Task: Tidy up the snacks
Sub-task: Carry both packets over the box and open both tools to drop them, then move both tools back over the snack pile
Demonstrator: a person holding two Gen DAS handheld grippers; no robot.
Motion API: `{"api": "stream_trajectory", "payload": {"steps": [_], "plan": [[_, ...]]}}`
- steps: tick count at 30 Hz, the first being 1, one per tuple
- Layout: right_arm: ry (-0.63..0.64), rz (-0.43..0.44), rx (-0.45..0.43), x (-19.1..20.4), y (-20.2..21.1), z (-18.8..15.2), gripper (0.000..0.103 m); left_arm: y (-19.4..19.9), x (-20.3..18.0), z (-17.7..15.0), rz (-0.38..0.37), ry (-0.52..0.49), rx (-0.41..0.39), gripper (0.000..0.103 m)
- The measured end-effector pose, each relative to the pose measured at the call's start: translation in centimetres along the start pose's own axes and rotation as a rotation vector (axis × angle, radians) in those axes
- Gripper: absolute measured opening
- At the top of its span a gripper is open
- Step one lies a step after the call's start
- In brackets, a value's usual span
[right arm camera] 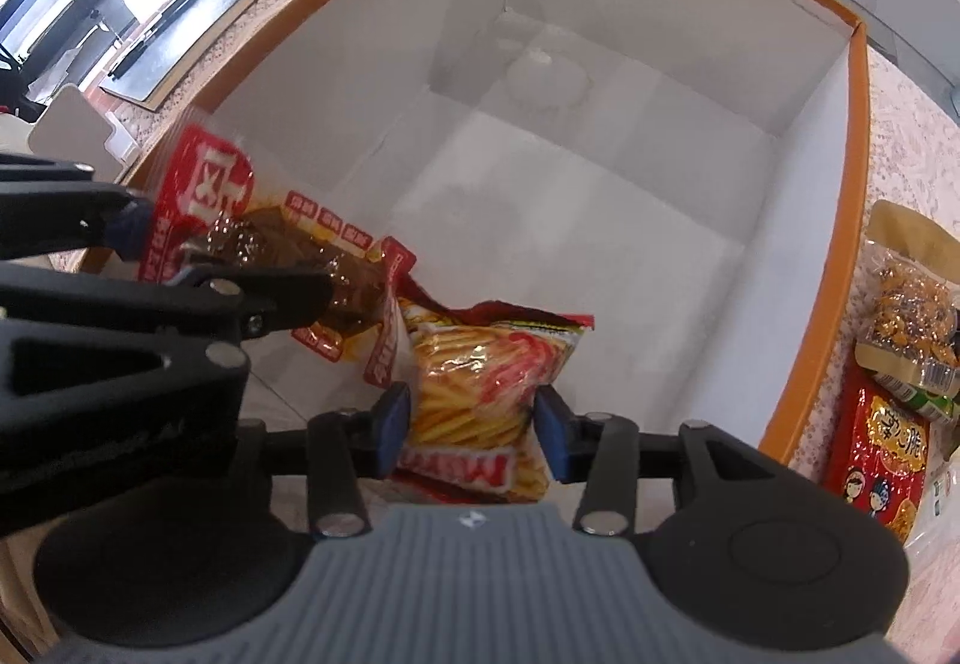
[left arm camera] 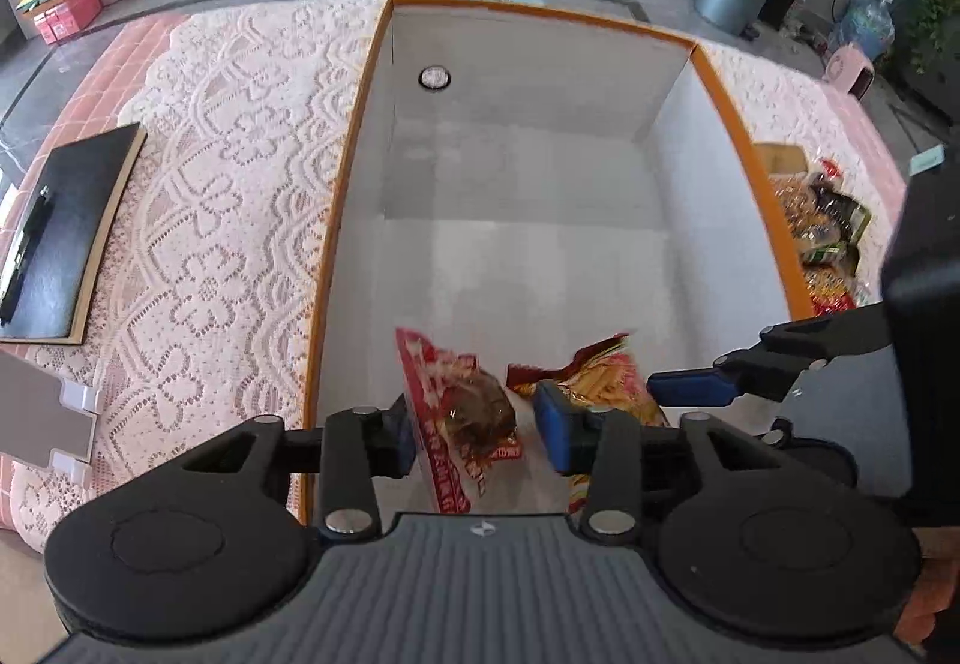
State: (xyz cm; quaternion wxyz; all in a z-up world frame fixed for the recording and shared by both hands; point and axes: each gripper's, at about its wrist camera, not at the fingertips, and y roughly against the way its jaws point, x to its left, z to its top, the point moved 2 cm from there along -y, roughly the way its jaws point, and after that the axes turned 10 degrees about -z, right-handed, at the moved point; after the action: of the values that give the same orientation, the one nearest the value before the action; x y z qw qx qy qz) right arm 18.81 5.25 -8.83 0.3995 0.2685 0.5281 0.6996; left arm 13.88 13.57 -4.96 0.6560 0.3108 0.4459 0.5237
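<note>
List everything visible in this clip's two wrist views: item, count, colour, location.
storage box: 1, white inside with orange rim, on the tablecloth, floor bare at the far end
red snack pack: 1, red with brown contents, over the box's near end
fries snack bag: 1, yellow and red, over the box's near end
loose snack packs: several, red, tan, green, on the cloth right of the box
notebook: 1, black, left of the box, a pen on it
lace tablecloth: 1, white over pink
left gripper: jaws on the red snack pack
right gripper: jaws on the fries snack bag

Orange-rimmed white box [left arm camera: 354, 172], pink lace cloth [left arm camera: 240, 136]
</note>
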Motion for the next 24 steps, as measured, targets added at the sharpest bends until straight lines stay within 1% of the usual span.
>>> {"api": "stream_trajectory", "payload": {"steps": [3, 7, 9, 13, 19, 24], "plan": [[-0.002, -0.004, -0.011, 0.1, 0.4, 0.0, 0.05, 0.5, -0.1, 0.1, 0.005, 0.001, -0.018, 0.05], [-0.004, -0.008, -0.026, 0.0, 1.2, -0.2, 0.051, 1.5, -0.3, 0.3, 0.015, 0.003, -0.059, 0.05], [-0.003, -0.003, -0.034, 0.0, 1.7, -0.2, 0.055, 2.2, -0.4, 0.3, 0.018, 0.005, -0.083, 0.05], [0.003, -0.017, -0.061, 0.2, 2.8, -0.3, 0.059, 3.5, -0.6, 0.5, 0.031, 0.007, -0.128, 0.05], [-0.022, -0.021, -0.089, -0.3, 4.1, -0.7, 0.059, 4.9, -1.0, 0.5, 0.045, 0.007, -0.174, 0.05], [-0.046, -0.031, -0.139, -0.6, 6.3, -1.4, 0.059, 6.0, -2.0, 0.3, 0.051, -0.014, -0.207, 0.05]]}}
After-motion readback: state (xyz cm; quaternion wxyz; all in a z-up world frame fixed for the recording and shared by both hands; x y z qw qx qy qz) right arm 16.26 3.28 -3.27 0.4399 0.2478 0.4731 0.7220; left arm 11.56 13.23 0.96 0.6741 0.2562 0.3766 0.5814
